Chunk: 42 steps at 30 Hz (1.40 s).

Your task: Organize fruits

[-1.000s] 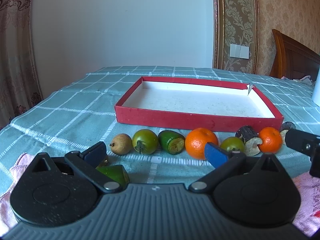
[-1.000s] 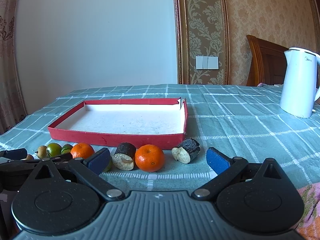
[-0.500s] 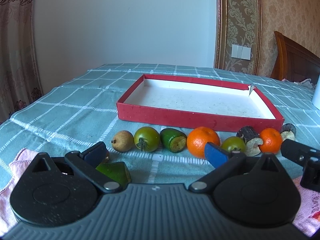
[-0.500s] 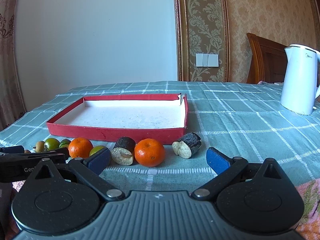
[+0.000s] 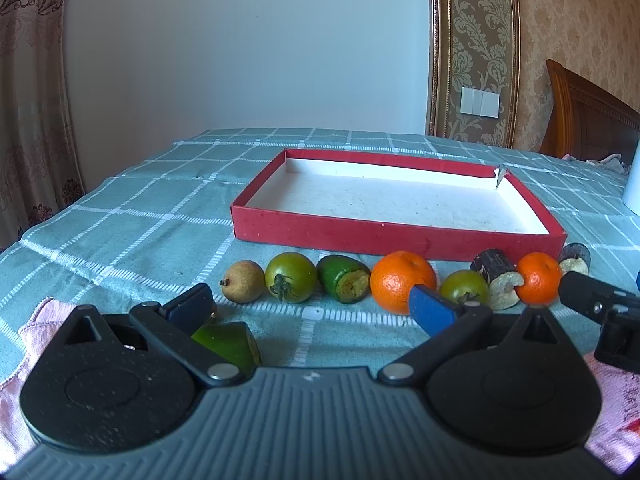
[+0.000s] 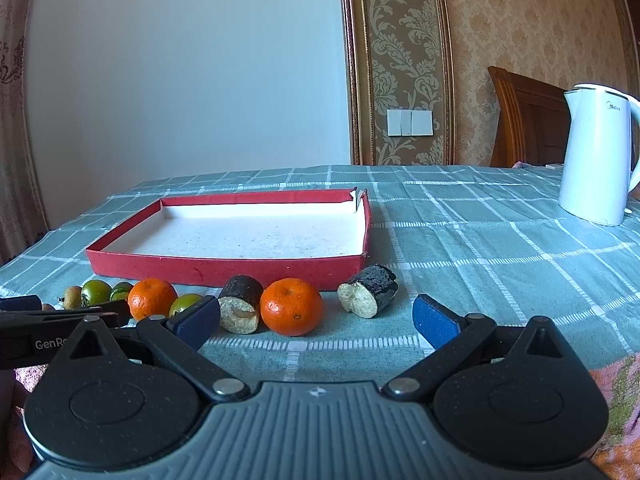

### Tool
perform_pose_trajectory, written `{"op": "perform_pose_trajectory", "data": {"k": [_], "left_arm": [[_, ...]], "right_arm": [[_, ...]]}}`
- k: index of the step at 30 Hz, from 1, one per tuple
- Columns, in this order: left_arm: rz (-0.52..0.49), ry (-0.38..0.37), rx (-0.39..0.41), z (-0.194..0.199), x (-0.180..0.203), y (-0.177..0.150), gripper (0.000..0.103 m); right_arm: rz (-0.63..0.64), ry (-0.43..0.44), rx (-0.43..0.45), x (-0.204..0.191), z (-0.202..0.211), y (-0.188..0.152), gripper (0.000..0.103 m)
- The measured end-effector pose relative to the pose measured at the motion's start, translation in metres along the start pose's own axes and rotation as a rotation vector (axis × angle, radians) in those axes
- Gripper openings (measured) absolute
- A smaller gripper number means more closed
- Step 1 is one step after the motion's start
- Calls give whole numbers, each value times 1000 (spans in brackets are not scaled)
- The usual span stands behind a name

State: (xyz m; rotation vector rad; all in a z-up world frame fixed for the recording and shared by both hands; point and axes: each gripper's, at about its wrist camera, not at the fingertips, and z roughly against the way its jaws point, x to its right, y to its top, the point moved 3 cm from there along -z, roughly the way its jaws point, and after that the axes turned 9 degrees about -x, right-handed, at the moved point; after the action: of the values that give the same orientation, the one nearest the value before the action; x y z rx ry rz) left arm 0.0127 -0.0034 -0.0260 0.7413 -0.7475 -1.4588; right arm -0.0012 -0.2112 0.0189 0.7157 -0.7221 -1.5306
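both handheld grippers have pulled back and risen a little over the last second, so the fruit row now sits further off and lower in both views, and nothing is picked yet, the shallow red cardboard tray with white floor (image 5: pixel 396 236) still bare. left black two-finger gripper (image 5: pixel 310 306) and right black two-finger gripper (image 6: pixel 316 316) both hang with jaws spread wide, holding nothing. the fruits lie on the teal checked tablecloth (image 5: pixel 132 216) just before the tray's near wall, in a line parallel to it: small tan pear-like fruit (image 5: pixel 243 287) stem left, cut green fruit piece (image 5: pixel 344 284) facing the camera, big orange mandarin (image 5: pixel 402 286), dark-skinned cut cylinder (image 6: pixel 242 303) long axis toward us.
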Motion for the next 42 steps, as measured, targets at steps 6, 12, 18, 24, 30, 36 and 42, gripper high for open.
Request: {"op": "perform_pose_trajectory", "data": {"k": [6, 12, 18, 24, 30, 36, 42], "left_arm": [[4, 4, -3, -2, -1, 1, 103], [1, 6, -3, -2, -1, 1, 103], [3, 7, -4, -2, -1, 0, 103], [-3, 21, 8, -1, -1, 1, 103], [-50, 30, 53, 4, 7, 4, 103], [-19, 18, 69, 4, 2, 18, 103], [-5, 44, 26, -13, -7, 17, 103]], "right_arm": [[4, 4, 6, 0, 0, -1, 103], [2, 2, 8, -1, 1, -1, 103], [4, -1, 13, -1, 2, -2, 103], [12, -2, 14, -2, 3, -2, 103], [17, -6, 11, -3, 4, -2, 103], [18, -7, 4, -3, 3, -2, 103], [20, -8, 5, -3, 3, -2, 103]]}}
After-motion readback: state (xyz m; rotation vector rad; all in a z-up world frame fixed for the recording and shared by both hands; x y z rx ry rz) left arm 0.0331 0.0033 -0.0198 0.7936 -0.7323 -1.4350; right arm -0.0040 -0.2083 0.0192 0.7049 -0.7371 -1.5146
